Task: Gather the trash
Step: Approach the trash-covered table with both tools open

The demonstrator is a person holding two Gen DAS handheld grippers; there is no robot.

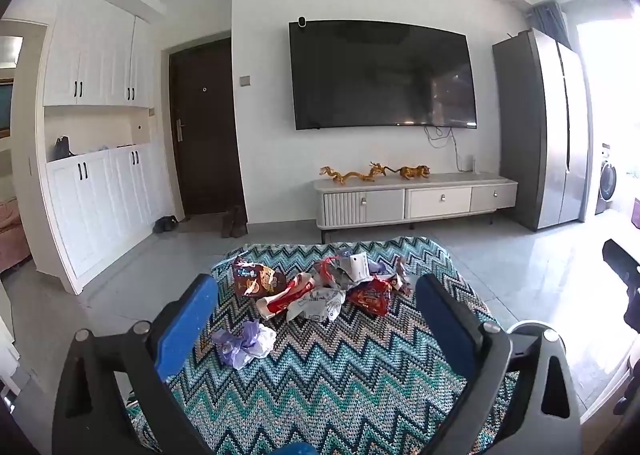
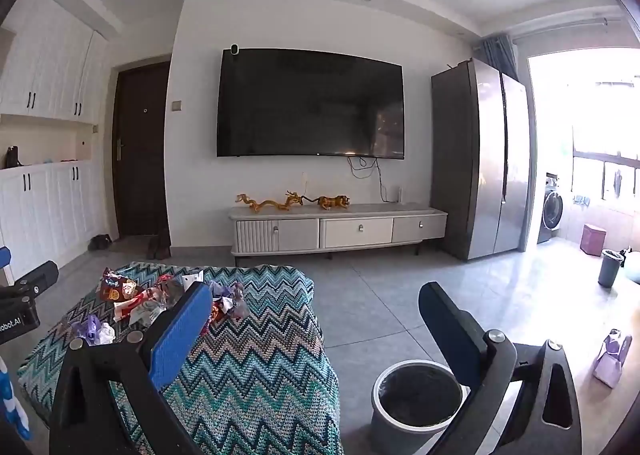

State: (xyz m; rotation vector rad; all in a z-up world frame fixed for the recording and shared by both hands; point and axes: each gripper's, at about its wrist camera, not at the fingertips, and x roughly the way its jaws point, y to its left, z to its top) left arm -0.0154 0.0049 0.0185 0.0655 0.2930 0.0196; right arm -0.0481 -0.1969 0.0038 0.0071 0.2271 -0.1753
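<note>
- The left gripper (image 1: 316, 291), black with blue pads, hangs wide apart and empty at the lower centre of the left wrist view, above a zigzag-patterned teal knitted cover (image 1: 340, 387).
- The right gripper (image 2: 316, 303) is likewise spread wide and holds nothing; the grey round plastic bin (image 2: 418, 395) stands on the floor at the lower right of its frame, just beside the cover's edge.
- Nearest the left gripper lies a crumpled lilac-and-white wrapper (image 1: 244, 341), a rounded wad with no clear long axis.
- Beyond it, mid-frame, sits the pile of red, brown and silver snack wrappers (image 1: 320, 287), spread left to right across the frame.
- The red-and-white packet (image 1: 286, 295) in that pile runs diagonally, lower left to upper right.
- Likely best: take the lone lilac wad first, closing across its bulk, so the pile is not scattered.
</note>
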